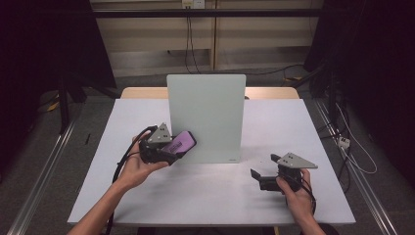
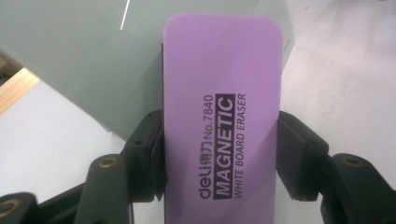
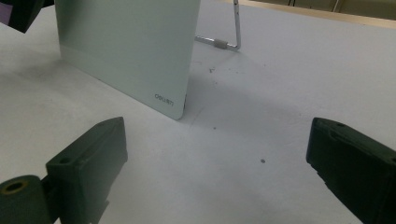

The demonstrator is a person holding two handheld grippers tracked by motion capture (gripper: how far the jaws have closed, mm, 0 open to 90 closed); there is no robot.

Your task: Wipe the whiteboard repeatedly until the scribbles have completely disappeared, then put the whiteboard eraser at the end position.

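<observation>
My left gripper (image 1: 172, 147) clenched the purple magnetic whiteboard eraser (image 2: 223, 116) by its long edges, its free end at two o'clock toward the standing whiteboard (image 1: 208, 115) for wiping, while my right gripper (image 1: 264, 171) waited released on the table (image 1: 195, 196).

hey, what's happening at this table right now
A person holds a gripper in each hand. The left gripper is clamped on a purple rectangular magnetic whiteboard eraser, held up against the pale green upright whiteboard standing on the white table. The right gripper rests on the table, jaws wide open and empty.
</observation>
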